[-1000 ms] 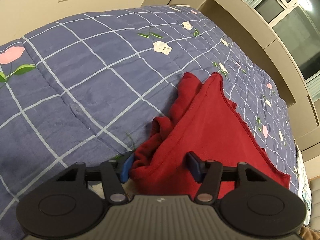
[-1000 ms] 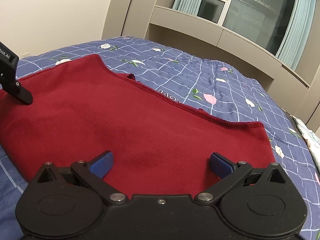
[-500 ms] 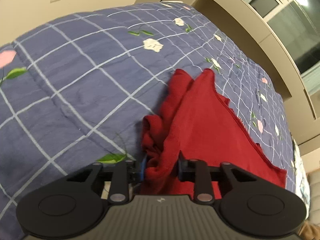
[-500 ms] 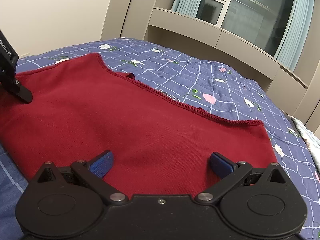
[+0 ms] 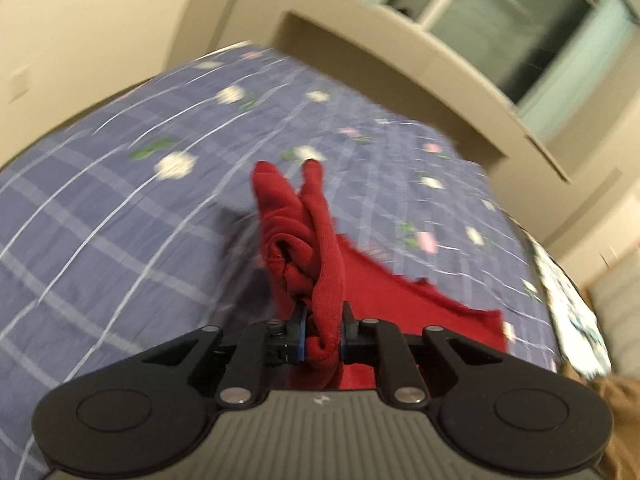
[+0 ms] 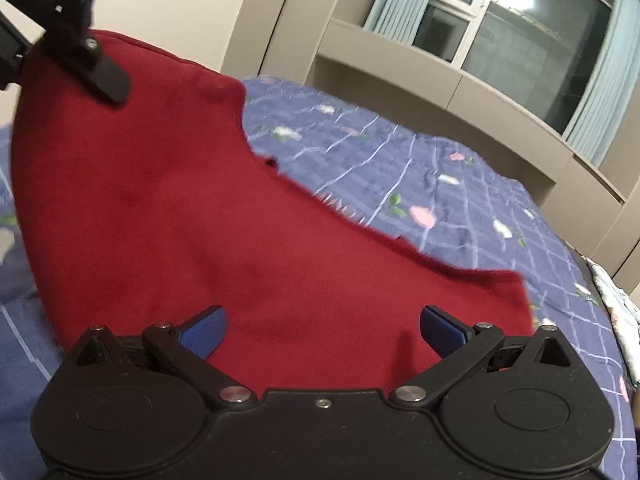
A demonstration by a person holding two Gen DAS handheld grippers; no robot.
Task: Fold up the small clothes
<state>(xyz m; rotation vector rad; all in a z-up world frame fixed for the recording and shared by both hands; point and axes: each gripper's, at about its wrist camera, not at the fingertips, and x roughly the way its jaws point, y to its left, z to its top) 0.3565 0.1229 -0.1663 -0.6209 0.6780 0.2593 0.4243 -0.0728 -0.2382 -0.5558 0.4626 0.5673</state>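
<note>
Beige walls, a built-in shelf and a curtained window frame a bed covered by a blue checked quilt with flower prints. On it we see a red garment.

Left wrist view: our left claw is narrow, its jaws clamped on a bunched fold of the garment. Ahead of the claw the gathered cloth rises in two twisted points; to its right the rest of the cloth trails down to the quilt. This view is motion-blurred.

Right wrist view: our right claw stands wide, its blue pads apart, with nothing between them. The garment spreads directly ahead of and beneath this claw; whether the pads touch the cloth, we cannot tell. Far ahead and to the left, the cloth is lifted into a peak where the left claw holds its corner. To the right of the right claw, the garment's hemmed edge lies on the quilt.
</note>
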